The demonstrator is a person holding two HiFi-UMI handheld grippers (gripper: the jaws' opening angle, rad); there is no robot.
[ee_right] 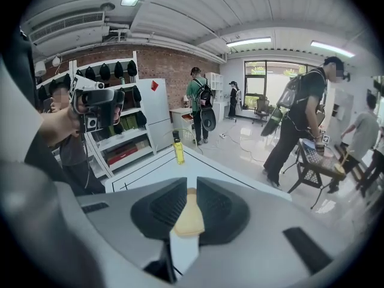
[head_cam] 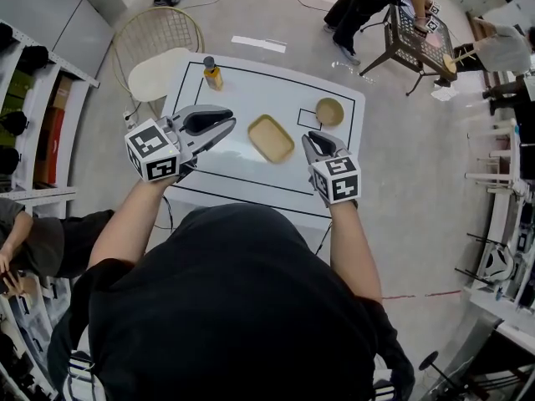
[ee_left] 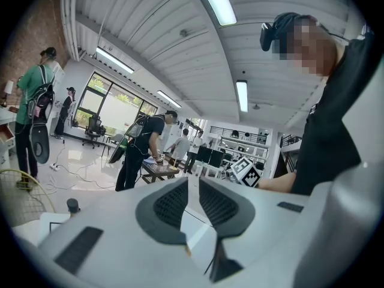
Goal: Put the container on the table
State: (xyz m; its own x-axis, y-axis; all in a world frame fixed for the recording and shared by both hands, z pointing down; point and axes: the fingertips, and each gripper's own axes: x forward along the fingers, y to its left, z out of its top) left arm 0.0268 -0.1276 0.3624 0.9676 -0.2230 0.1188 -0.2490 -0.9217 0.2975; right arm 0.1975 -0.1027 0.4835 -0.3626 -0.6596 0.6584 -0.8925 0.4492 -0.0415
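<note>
Looking at this, I'd say you're pretty much done. The shallow wooden container sits flat on the table, roughly in the middle of the black outline, and nothing is touching it. A round bowl is on the table too, just beside the small marked box. A yellow bottle stands at the far left corner, well apart from both.

Your left hand-held gripper hangs over the near left part of the table. Its jaws are all but closed, with just a thin slit between them and nothing in it. Your right hand-held gripper is the same: jaws nearly together and empty. It's pointed at the container, which only shows through the slit from further off, so it isn't a grip.

So the placing looks finished. If the container was the only thing you meant to put down, all I can see left is pulling both hands back. If you meant another one, it's not in these views.
</note>
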